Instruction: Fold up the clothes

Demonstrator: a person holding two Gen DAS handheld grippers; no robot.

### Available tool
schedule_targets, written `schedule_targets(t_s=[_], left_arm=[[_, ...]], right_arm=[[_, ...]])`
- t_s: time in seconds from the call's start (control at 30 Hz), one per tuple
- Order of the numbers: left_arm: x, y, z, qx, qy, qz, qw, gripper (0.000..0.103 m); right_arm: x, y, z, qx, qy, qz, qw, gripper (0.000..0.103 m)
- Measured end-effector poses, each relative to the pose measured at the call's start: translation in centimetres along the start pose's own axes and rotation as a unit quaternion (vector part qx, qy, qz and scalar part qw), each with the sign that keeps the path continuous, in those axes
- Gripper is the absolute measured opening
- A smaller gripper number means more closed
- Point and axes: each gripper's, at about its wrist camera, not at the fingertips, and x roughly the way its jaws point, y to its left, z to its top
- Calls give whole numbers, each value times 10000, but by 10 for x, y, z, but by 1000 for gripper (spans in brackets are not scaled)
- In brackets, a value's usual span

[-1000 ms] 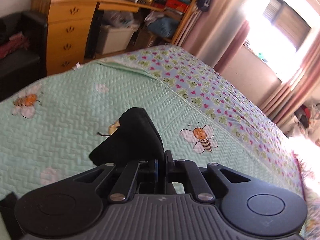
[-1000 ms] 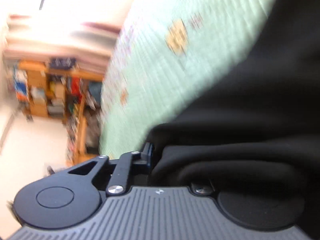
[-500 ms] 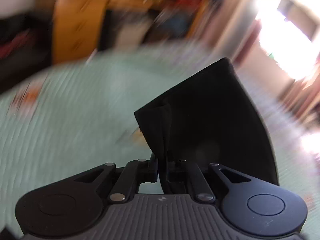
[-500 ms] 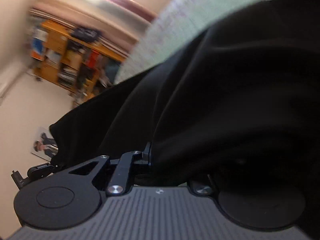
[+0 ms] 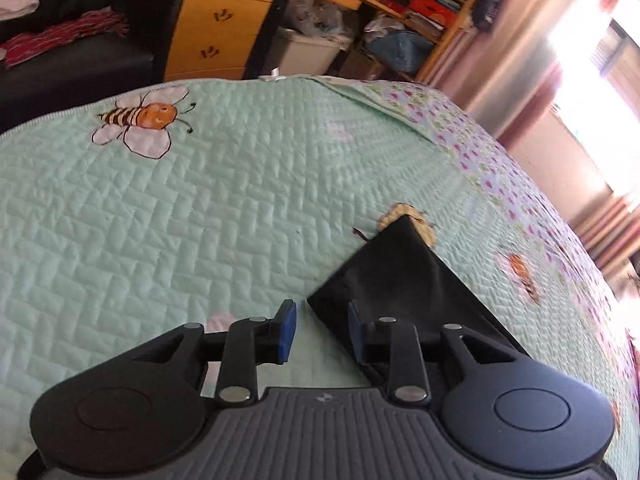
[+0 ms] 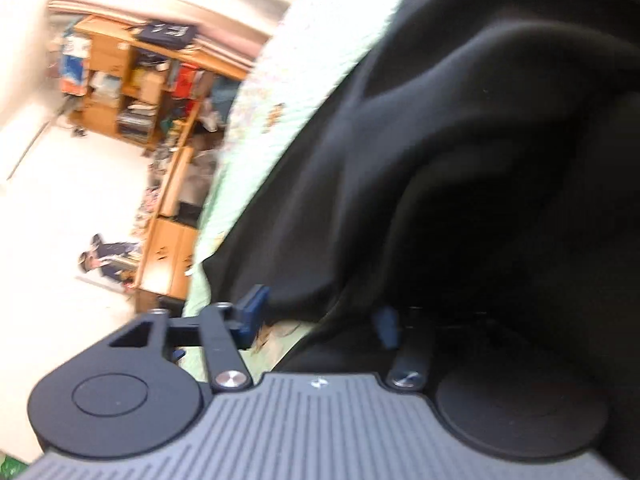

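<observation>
The left gripper [image 5: 318,330] is hovering with its jaws spread, the flat black cloth garment [image 5: 404,280] lying on the mint-green quilted bedspread [image 5: 200,208], one corner just by the right blue pad. The right gripper [image 6: 320,320] is gaping too, black fabric draping over its far finger.

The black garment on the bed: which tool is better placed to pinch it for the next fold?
Probably the left tool: it is open with a flat corner of the black garment right at its fingers, clearly seen. The right tool is also open, but bunched cloth drapes over it and hides one finger.
</observation>
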Motion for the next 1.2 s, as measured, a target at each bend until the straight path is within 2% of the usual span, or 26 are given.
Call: schedule_targets(t_s=[0.1, 0.17, 0.23, 0.27, 0.3, 0.37, 0.47, 0.53, 0.6, 0.7, 0.77, 0.8, 0.83, 0.9, 1.03, 1.1, 1.13, 1.17, 1.2], left_arm=[[-45, -19, -35, 571, 104, -716, 9957, 33], [-75, -37, -71, 1074, 216, -1210, 9866, 40], [-103, -58, -117, 1659, 370, -1450, 9747, 51], [-116, -69, -140, 1940, 444, -1561, 9675, 58], [-129, -79, -163, 2195, 521, -1664, 9599, 59], [-150, -98, -210, 2642, 761, -1930, 9419, 59], [-175, -119, -270, 3058, 1049, -2208, 9202, 72], [-184, -129, -302, 3272, 1235, -2255, 9093, 72], [-190, -132, -327, 3386, 1466, -2280, 9011, 72], [-197, -133, -346, 3436, 1687, -2181, 8977, 72], [-202, -130, -353, 3436, 1767, -2109, 8979, 72], [-205, -129, -354, 3417, 1776, -2063, 8995, 72], [-207, -127, -355, 3374, 1776, -2022, 9021, 73], [-211, -125, -356, 3238, 1825, -1956, 9075, 77], [-208, -126, -361, 3077, 2002, -1894, 9107, 77], [-207, -126, -364, 2996, 2091, -1863, 9121, 77], [-206, -127, -365, 2979, 2123, -1847, 9122, 77], [-207, -129, -367, 3036, 2119, -1826, 9108, 77], [-208, -130, -369, 3085, 2121, -1802, 9096, 77]], right_arm=[[-35, 13, -30, -419, 192, 386, 9982, 63], [-69, 17, -51, -894, 196, 511, 9945, 63], [-112, 17, -71, -1427, -34, 279, 9894, 63], [-140, 14, -79, -1643, -273, 95, 9860, 63], [-169, 8, -89, -1668, -558, -49, 9844, 64], [-227, -9, -105, -1233, -1125, -256, 9856, 67], [-307, -47, -128, -571, -1849, -844, 9775, 73], [-348, -67, -139, -316, -2160, -1245, 9679, 75], [-367, -83, -146, 143, -2288, -1625, 9597, 77], [-388, -111, -154, 767, -2606, -1600, 9490, 77], [-386, -132, -151, 1164, -2596, -1286, 9500, 77], [-383, -142, -151, 1451, -2471, -1226, 9502, 78], [-383, -152, -152, 1740, -2376, -977, 9507, 78], [-377, -163, -151, 1952, -2429, -544, 9486, 78], [-358, -166, -137, 2021, -2708, -295, 9407, 80], [-349, -157, -130, 1826, -2705, -497, 9439, 87], [-347, -152, -128, 1675, -2721, -578, 9458, 88], [-348, -150, -127, 1426, -2740, -674, 9487, 83], [-345, -149, -127, 1267, -2752, -774, 9499, 71]])
